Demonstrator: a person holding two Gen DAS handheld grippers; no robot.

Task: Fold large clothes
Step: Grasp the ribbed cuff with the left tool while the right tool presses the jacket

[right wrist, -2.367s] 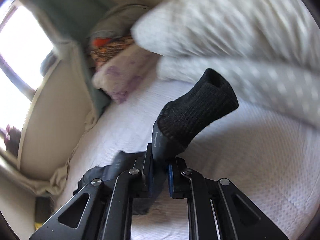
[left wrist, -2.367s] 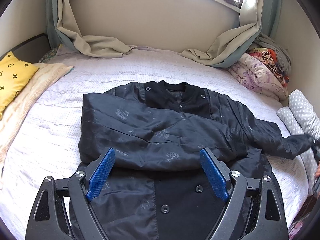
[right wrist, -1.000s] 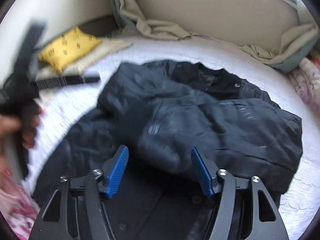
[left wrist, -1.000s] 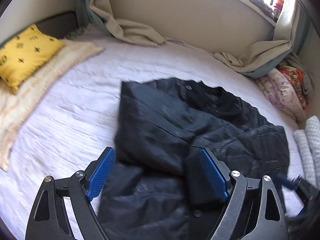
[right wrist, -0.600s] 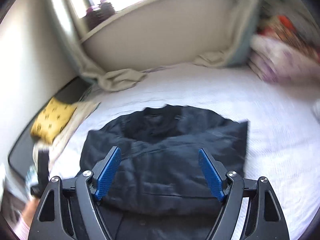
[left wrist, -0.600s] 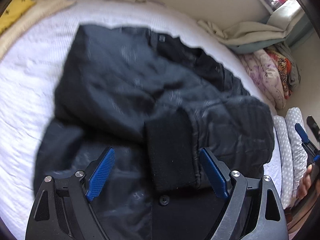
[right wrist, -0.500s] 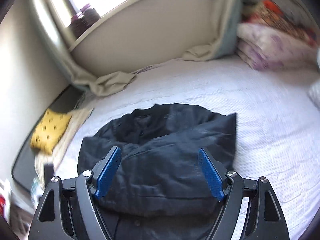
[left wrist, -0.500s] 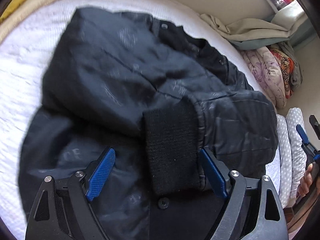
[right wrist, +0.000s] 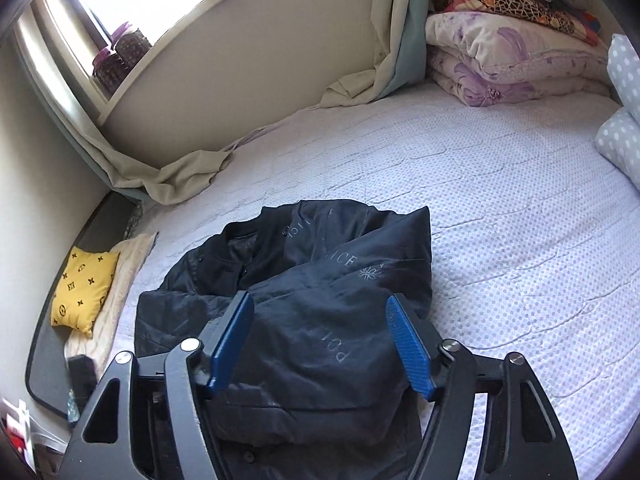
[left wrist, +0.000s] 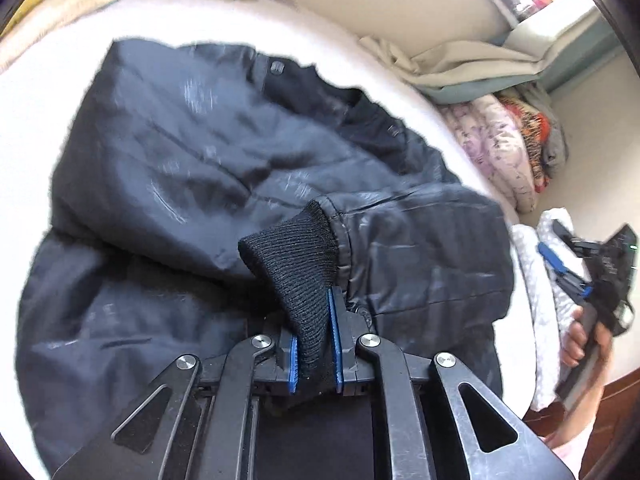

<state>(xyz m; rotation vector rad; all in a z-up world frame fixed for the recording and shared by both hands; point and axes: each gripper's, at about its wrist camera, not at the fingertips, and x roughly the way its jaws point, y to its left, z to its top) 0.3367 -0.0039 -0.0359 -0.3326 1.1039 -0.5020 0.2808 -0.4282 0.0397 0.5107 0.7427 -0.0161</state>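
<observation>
Left wrist view: the left gripper [left wrist: 314,344] has just closed, its jaws clamped on the knit cuff [left wrist: 294,256] of the dark jacket [left wrist: 168,168] lying on the bed [right wrist: 500,208]; the ribbing could slip free if pulled hard, or drag the folded sleeves apart; only this view shows the pinch; the right wrist view shows the right gripper [right wrist: 320,344], jaws apart and empty, above the jacket's right edge.

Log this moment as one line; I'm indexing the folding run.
left gripper: jaws shut on cuff | right gripper: jaws open, empty, over jacket | jacket: on bed, both sleeves folded in
</observation>
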